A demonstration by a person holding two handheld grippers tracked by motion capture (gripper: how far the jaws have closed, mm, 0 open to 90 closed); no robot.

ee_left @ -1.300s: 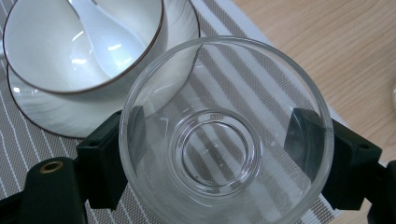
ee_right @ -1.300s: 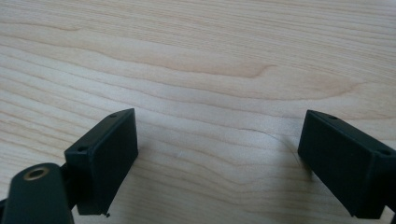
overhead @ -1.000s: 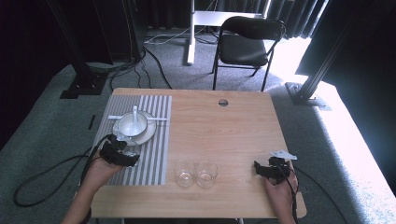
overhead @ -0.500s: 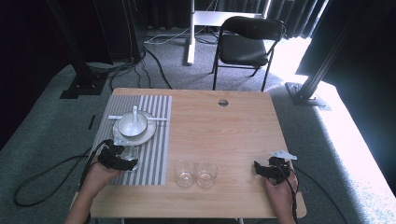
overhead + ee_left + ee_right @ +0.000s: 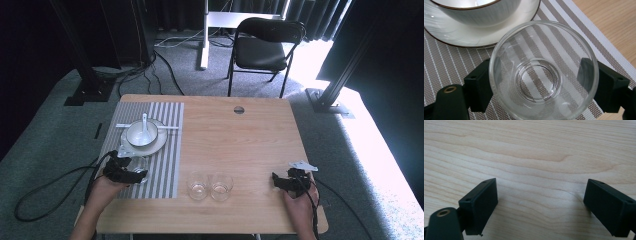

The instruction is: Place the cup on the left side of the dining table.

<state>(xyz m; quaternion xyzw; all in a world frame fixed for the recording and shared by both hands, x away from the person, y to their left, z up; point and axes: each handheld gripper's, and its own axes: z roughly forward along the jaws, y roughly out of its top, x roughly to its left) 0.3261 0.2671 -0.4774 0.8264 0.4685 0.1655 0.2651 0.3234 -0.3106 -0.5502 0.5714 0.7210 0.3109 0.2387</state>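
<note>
Glass point(image 5: 543, 71) sits clamped between the jaws of the left gripper point(image 5: 131, 172) on the striped mat point(image 5: 165, 150) just beside the plate point(image 5: 159, 145) (apparently its setting spot), while the right gripper point(image 5: 278, 181) rests apart on bare table point(image 5: 250, 145).

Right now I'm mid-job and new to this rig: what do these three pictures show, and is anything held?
No robot arm here: a person holds a two-fingered hand tool in each hand. The high view looks down on the wooden table from above the person's side. The other two pictures come from cameras riding on each tool, looking along its black fingers.

On the table lie a striped placemat with a bowl and spoon on a plate, and two empty glasses near the front edge.

The left gripper has a third clear glass between its fingers, on the placemat beside the plate. The right gripper is open, holding nothing, over bare wood.
</note>
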